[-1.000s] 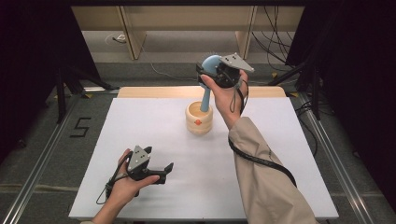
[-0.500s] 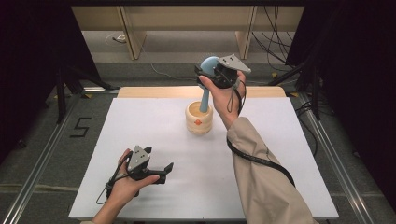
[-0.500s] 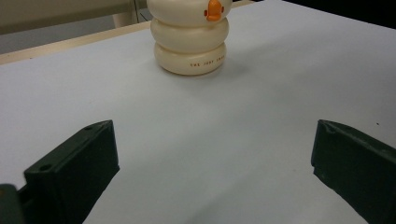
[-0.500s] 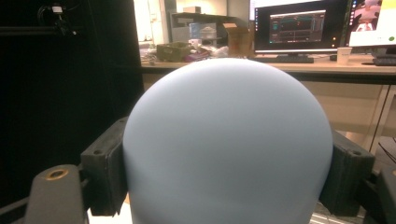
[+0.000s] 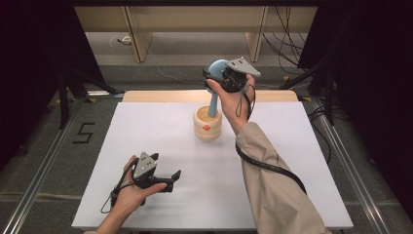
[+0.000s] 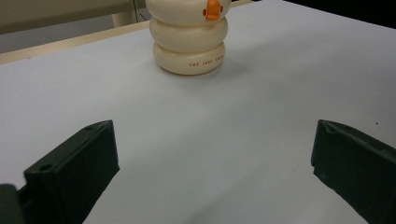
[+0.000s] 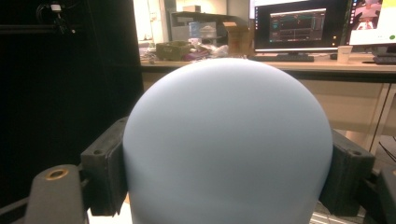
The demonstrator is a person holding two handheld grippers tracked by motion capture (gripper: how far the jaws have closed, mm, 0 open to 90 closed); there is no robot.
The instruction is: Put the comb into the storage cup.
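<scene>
Right tool (image 5: 220, 77) is clamped on the pestle (image 5: 215, 73), upright in the cup (image 5: 207, 124); left tool (image 5: 174, 178), at 7 o'clock, is held wide, idle.

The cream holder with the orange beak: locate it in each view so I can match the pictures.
High view: the cream holder stands at the table's far middle, the blue pestle's stem in it.
Left gripper view: top centre, beyond the open jaws.
Right gripper view: not in it; the pestle's round head sits between the jaws.
Shared landmark: the white table.
</scene>
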